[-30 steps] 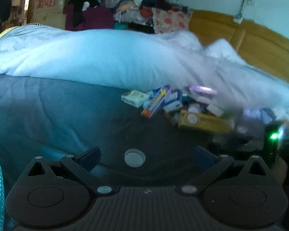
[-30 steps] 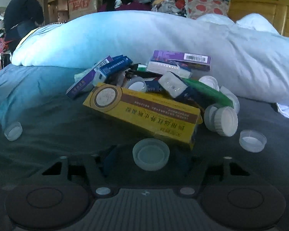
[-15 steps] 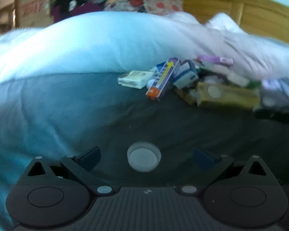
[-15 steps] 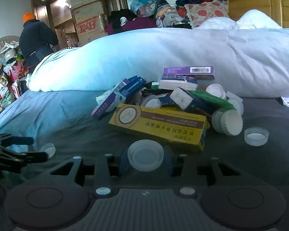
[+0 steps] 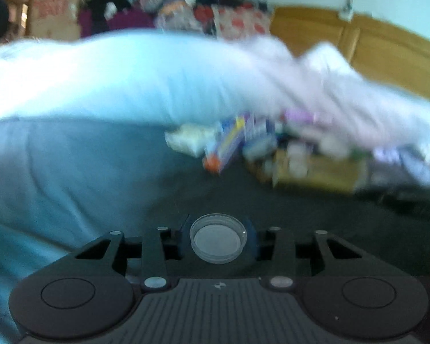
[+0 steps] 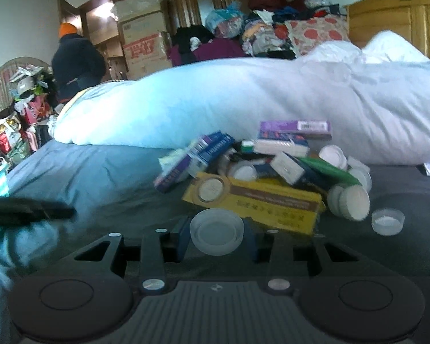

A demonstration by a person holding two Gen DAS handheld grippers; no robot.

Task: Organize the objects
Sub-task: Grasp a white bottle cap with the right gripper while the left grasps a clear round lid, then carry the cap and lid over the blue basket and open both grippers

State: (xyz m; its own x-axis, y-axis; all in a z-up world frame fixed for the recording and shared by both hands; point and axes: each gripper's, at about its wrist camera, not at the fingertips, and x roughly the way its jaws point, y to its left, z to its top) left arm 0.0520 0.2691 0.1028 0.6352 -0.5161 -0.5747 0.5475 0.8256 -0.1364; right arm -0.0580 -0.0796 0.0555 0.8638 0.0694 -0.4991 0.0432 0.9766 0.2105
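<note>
White duvet [image 6: 272,100] fills the middle of both views, bunched along the far side of the bed, so the clutter has slid against its lower edge. Grey sheet [image 6: 86,177] below is the working surface. Pile of boxes [image 6: 252,166] sits centre-right in the right view; in the left view it's centre-right too, but blurred. Yellow box [image 6: 255,197] lies flat at the front of the pile, other cartons leaning on it. White bottle [image 6: 349,200] lies on its side at its right end; a loose cap [image 6: 387,220] is just beside it, lower right. Right claw [image 6: 216,236], bottom centre, is clamped on a clear cap [image 6: 216,235], rim pinched on both sides, open side towards the lens. Left claw [image 5: 218,242] likewise grips its own cap [image 5: 218,240], bottom centre. My read: caps get collected separately from the boxes, one per hand.
</note>
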